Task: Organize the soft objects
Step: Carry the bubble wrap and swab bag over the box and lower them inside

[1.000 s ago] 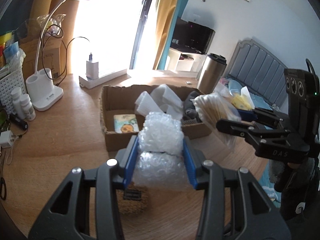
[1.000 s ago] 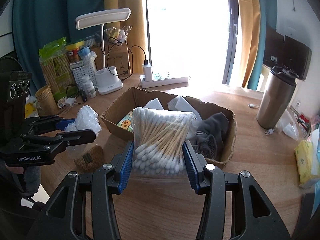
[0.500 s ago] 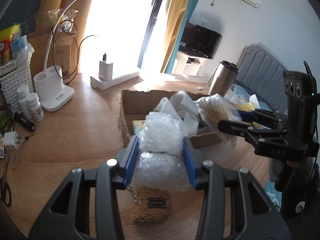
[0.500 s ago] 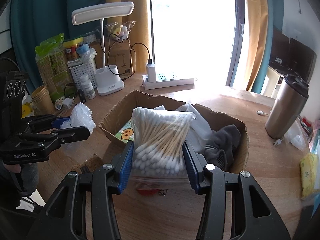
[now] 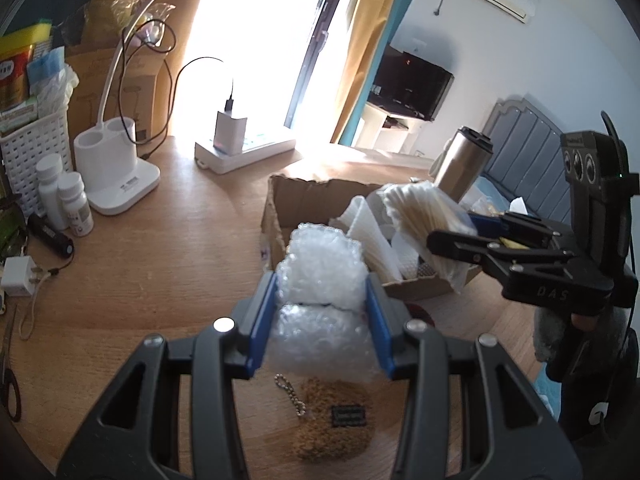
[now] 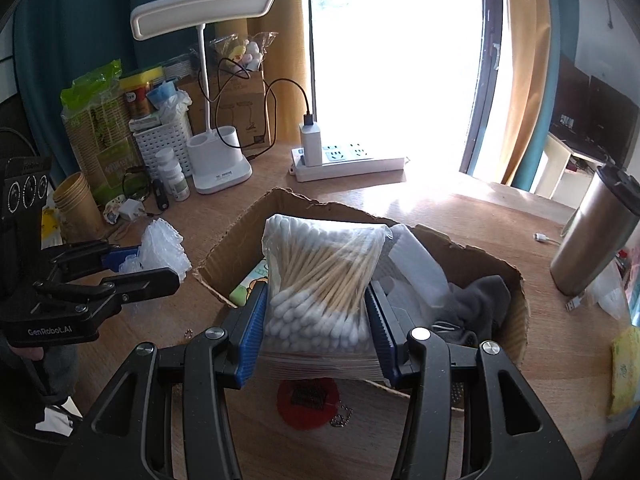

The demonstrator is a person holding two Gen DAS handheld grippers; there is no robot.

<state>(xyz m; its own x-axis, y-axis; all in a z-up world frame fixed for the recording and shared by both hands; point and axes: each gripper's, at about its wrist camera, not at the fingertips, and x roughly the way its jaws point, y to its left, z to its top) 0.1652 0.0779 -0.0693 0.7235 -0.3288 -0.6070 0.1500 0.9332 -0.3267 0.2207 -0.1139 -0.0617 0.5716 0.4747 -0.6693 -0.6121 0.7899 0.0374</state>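
Blue pads of the left gripper [image 5: 320,316] are clamped on a wad of bubble wrap [image 5: 322,284], held above the wooden worktop [image 5: 160,264] just short of the near-left corner of the cardboard box [image 5: 298,200]. Directly under it on the worktop lies a brown fuzzy pouch [image 5: 334,426] with a small dark label and a ball chain [image 5: 289,393].

Over the box, the right gripper [image 6: 316,316] squeezes a clear zip bag of cotton swabs [image 6: 320,276], wooden sticks fanned upward and white tips bunched between the pads. Inside the box are a grey cloth [image 6: 478,304], white folded pieces [image 6: 420,260] and a small pack with a cartoon print [image 6: 252,284]. A red round item [image 6: 308,400] with a chain sits on the worktop against the box's near wall, below the bag.

Behind the box stand a white desk lamp [image 6: 212,92], a power strip [image 6: 352,162] with a charger plugged in, and pill bottles [image 6: 174,174]. A steel tumbler [image 6: 596,236] stands to the right.
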